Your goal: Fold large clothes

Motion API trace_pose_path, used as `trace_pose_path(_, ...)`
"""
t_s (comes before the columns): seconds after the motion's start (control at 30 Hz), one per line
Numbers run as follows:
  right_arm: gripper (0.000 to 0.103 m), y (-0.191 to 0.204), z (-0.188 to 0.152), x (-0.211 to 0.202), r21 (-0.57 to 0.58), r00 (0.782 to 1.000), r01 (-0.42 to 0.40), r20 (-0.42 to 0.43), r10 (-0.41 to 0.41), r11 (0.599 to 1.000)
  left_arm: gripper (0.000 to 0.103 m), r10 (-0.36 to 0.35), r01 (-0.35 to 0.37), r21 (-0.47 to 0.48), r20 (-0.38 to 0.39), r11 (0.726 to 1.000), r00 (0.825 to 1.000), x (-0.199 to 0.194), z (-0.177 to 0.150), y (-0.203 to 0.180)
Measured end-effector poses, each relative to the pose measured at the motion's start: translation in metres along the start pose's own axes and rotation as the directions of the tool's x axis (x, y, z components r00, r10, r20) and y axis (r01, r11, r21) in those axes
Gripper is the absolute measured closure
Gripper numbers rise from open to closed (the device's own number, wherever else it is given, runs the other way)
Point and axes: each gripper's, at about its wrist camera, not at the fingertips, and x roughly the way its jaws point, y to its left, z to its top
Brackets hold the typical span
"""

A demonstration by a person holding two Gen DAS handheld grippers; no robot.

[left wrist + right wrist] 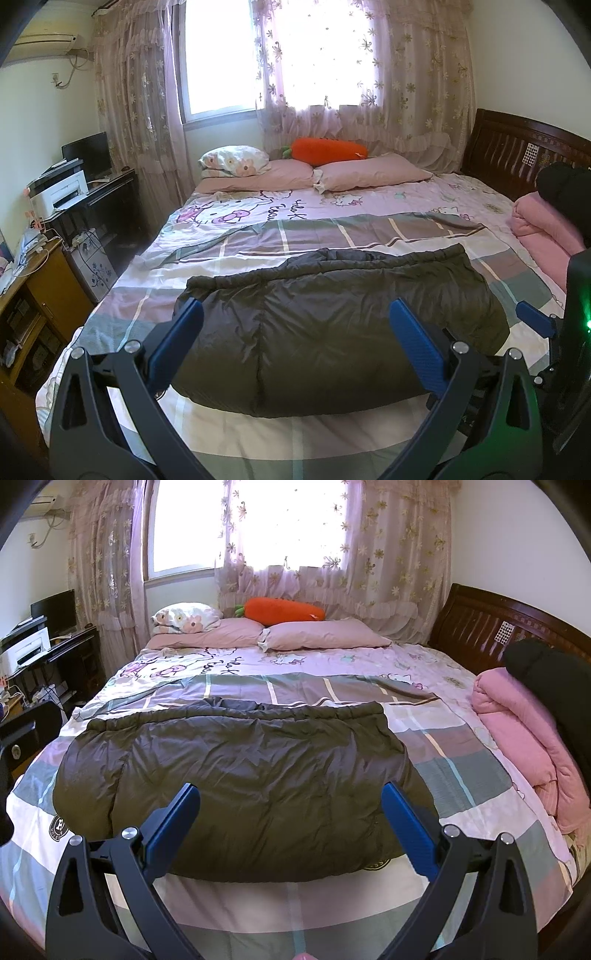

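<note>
A dark grey puffy jacket (332,325) lies folded into a broad rectangle on the checked bedsheet (258,435), its near edge toward me; the right wrist view shows the same jacket (236,786). My left gripper (295,314) hovers above the jacket's near half, blue fingers spread wide, nothing between them. My right gripper (291,801) hangs over the jacket's near right part, also open and empty. The right gripper's blue fingertip (532,317) shows at the right edge of the left wrist view.
A rolled pink quilt (524,738) and a dark bundle (546,679) lie along the bed's right side by the wooden headboard (480,627). Pillows (325,635) and a carrot plush (280,613) sit at the far end. A desk with a printer (59,195) and a cabinet (33,295) stand left.
</note>
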Motion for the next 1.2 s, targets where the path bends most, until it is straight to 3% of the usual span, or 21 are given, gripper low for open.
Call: trace_pose_path(1.2, 0.004, 0.0053, -0.0005, -0.0003, -0.001, 1.0, -0.002, 0.0, 0.002, 1.0, 0.002, 0.0, 0.0, -0.001, -0.001, 1.0, 1.0, -0.0007, -0.0001, -0.0003)
